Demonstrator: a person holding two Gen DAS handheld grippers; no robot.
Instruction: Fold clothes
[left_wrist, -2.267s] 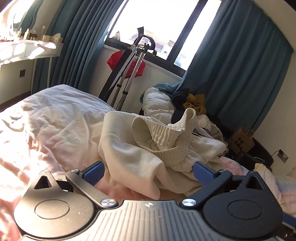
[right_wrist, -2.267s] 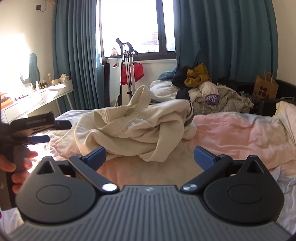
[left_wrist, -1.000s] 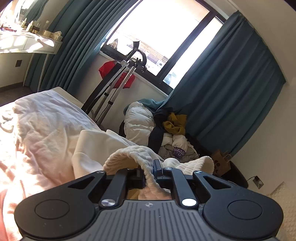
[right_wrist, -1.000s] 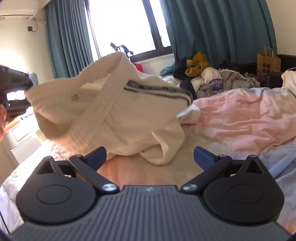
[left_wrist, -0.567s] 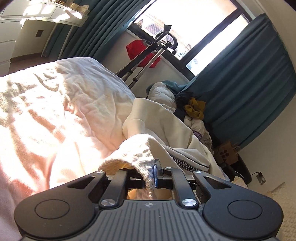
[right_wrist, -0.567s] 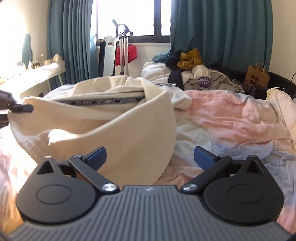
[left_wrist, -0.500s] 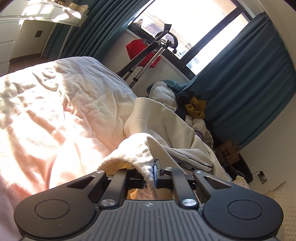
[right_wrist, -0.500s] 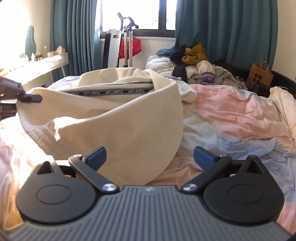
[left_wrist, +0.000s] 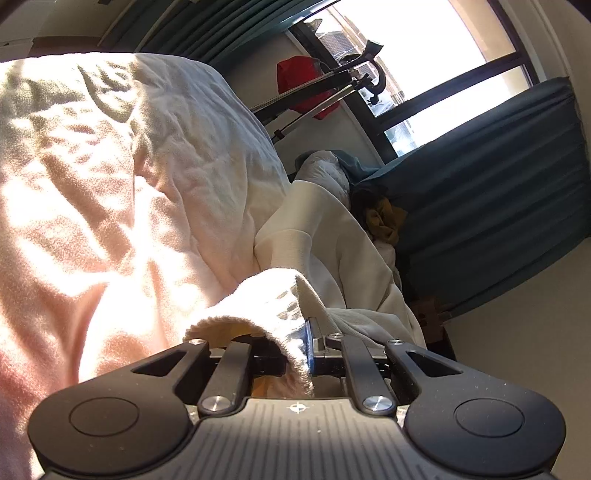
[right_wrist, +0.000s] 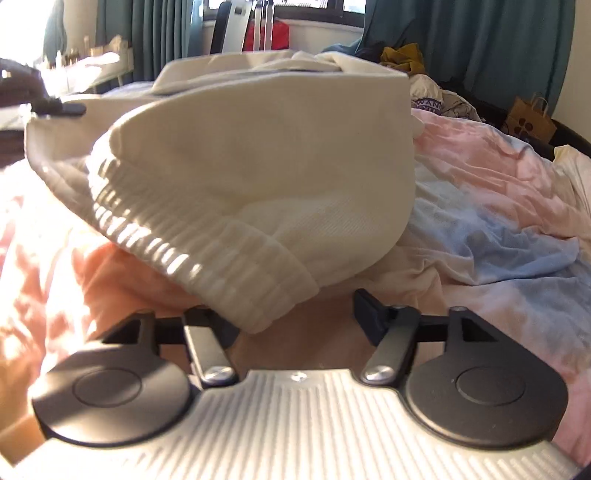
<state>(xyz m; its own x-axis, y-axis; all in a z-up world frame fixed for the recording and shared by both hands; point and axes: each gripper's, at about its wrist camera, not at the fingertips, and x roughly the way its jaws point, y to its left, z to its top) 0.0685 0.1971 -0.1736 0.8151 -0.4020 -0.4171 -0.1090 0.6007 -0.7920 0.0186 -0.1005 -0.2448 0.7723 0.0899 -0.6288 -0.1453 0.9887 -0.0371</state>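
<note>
Your left claw (left_wrist: 298, 350) is clamped on the ribbed hem of the cream sweatshirt (right_wrist: 258, 155), which sprawls over the pink bed (right_wrist: 498, 177). Your right claw (right_wrist: 291, 314) is closing, jaws apart around the hem's corner.

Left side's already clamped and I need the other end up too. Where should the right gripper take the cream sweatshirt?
Take the ribbed hem at its near corner, coming in low along the bed. That thick band droops just ahead of the closing right gripper; the left gripper holds the same hem.
</note>
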